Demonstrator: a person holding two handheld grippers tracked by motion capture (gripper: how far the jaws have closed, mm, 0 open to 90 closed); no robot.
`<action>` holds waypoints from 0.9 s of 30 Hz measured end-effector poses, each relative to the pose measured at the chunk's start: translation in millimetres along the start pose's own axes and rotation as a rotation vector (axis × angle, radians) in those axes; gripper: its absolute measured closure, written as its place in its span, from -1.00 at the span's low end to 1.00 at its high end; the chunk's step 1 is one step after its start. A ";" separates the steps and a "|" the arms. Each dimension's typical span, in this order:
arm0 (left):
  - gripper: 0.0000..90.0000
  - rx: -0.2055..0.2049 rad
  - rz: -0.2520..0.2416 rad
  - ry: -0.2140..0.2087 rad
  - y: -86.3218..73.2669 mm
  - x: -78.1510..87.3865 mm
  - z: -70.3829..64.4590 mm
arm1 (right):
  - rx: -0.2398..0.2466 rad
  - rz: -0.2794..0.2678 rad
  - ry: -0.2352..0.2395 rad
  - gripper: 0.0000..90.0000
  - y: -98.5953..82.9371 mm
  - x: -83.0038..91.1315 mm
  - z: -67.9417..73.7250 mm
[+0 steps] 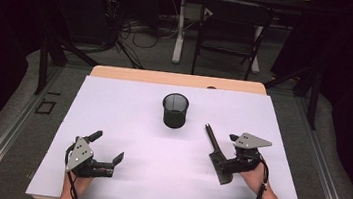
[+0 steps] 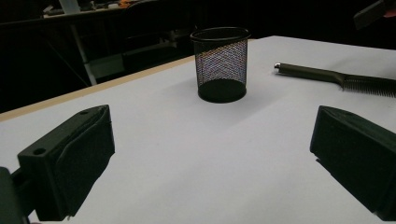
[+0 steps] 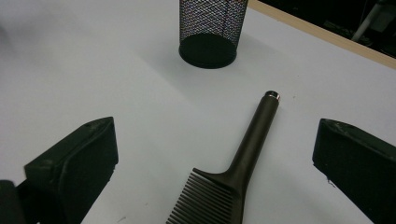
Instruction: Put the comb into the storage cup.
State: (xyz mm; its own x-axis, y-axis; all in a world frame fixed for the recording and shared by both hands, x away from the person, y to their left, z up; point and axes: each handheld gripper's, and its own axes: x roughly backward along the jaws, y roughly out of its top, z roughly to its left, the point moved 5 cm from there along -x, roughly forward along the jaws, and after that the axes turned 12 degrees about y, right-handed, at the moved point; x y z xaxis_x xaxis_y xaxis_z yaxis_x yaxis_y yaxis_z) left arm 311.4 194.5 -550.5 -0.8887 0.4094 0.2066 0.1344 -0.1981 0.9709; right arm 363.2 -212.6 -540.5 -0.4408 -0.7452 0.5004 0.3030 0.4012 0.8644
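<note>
Left gripper [image 1: 106, 148]: held low at the near left of the table [image 1: 126, 124], jaws spread wide, nothing between them; in the left gripper view both jaws rise from the bottom corners with bare white surface between, and both are cut off by the frame edges. Grey plate on top; cable trails back over the left hand [image 1: 76, 185], which is mostly hidden beneath the gripper body. Right gripper [image 1: 221, 152]: at the near right, jaws likewise wide apart, gripping nothing; its far jaw is hard to separate from the comb in the high view. Right hand [image 1: 252, 176] wraps the body from behind, cable running down the forearm. Comb [image 3: 233, 172]: dark, long-handled, lying flat on the table between the right gripper's open jaws, touching neither; metal-tipped handle end points toward the cup, toothed end cut off by the bottom edge of the right gripper view. In the left gripper view the comb [image 2: 336, 78] runs off the right edge. Cup [image 1: 175, 110]: black wire mesh, upright, mid-table toward the far edge, well apart from both grippers and near the comb's handle tip; appears empty, though the dark mesh makes the interior hard to read. Table: white sheet over a wooden top, wood showing along the far edge. Background: dark, with chair and cables indistinct.
</note>
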 end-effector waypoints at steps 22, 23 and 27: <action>-1.00 -0.012 0.015 -0.015 -1.0 -6.3 -0.1 | 0.019 0.027 -0.018 -1.00 18.8 -19.9 -21.6; -1.00 -0.012 0.014 -0.015 -0.9 -6.3 -0.2 | 0.021 0.026 -0.020 -1.00 19.5 -20.4 -22.8; -1.00 -0.008 0.019 -0.015 -1.3 -6.9 -1.0 | 0.018 0.028 -0.022 -1.00 21.9 -23.4 -27.4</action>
State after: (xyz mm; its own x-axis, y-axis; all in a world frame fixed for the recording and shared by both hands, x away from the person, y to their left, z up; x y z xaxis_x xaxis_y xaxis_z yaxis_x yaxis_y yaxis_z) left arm 316.9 191.0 -553.3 -0.8793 0.4188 0.2268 0.1475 -0.2133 0.9658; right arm 403.3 -201.0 -534.6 -0.4508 -0.7217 0.5253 0.3008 0.4313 0.8506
